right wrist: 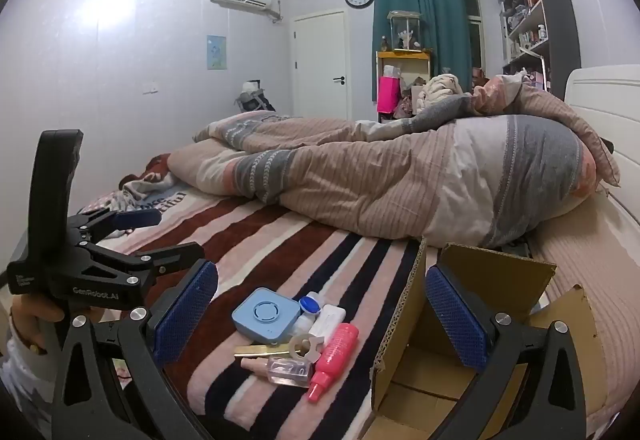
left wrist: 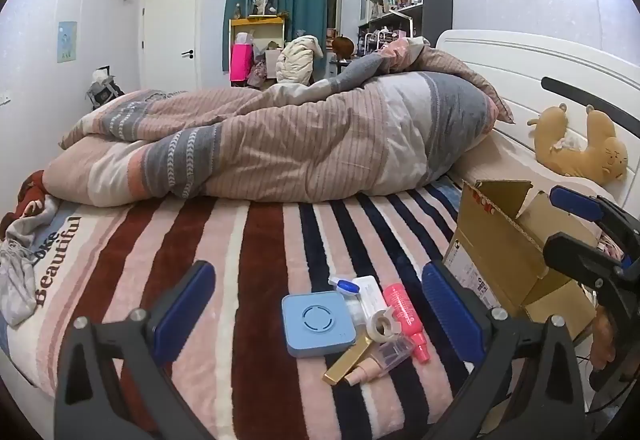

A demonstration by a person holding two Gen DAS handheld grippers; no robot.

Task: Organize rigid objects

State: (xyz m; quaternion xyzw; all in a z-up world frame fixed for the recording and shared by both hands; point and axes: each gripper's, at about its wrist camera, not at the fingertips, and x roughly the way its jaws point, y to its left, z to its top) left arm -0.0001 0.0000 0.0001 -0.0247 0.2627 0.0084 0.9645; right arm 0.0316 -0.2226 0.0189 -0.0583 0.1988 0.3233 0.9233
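1. Bed (left wrist: 256, 240): covered by a striped blanket in maroon, pink, white and navy. It carries all items listed below.
2. Duvet (left wrist: 280, 143): bunched along the far side of the bed, running up to the headboard end.
3. Cardboard box (right wrist: 404, 324): open, flaps raised, standing at the near edge of the bed toward the headboard end. Its interior floor shows bare cardboard in the right wrist view.
4. Left gripper (left wrist: 316, 316): fingers spread wide, nothing between them. It hovers above the pile of small items at the near edge.
5. Right gripper (right wrist: 320, 316): fingers spread wide, holding nothing. One finger sits over the blanket, the other over the box opening.
6. Blue square case (left wrist: 318, 322): lies flat on the blanket, at the pile's side away from the box.
7. Pink spray bottle (left wrist: 406, 320): lies on its side, the item nearest the box, just beside it.
8. White case (right wrist: 328, 322): lies between the blue square case and the pink spray bottle.
9. Gold tube (left wrist: 346, 360): lies at the near side of the pile, touching the blue square case.
10. Clear bottle (right wrist: 290, 370): lies on its side beside the gold tube.
11. Tape roll (left wrist: 382, 324): rests on top of the pile, against the pink spray bottle.
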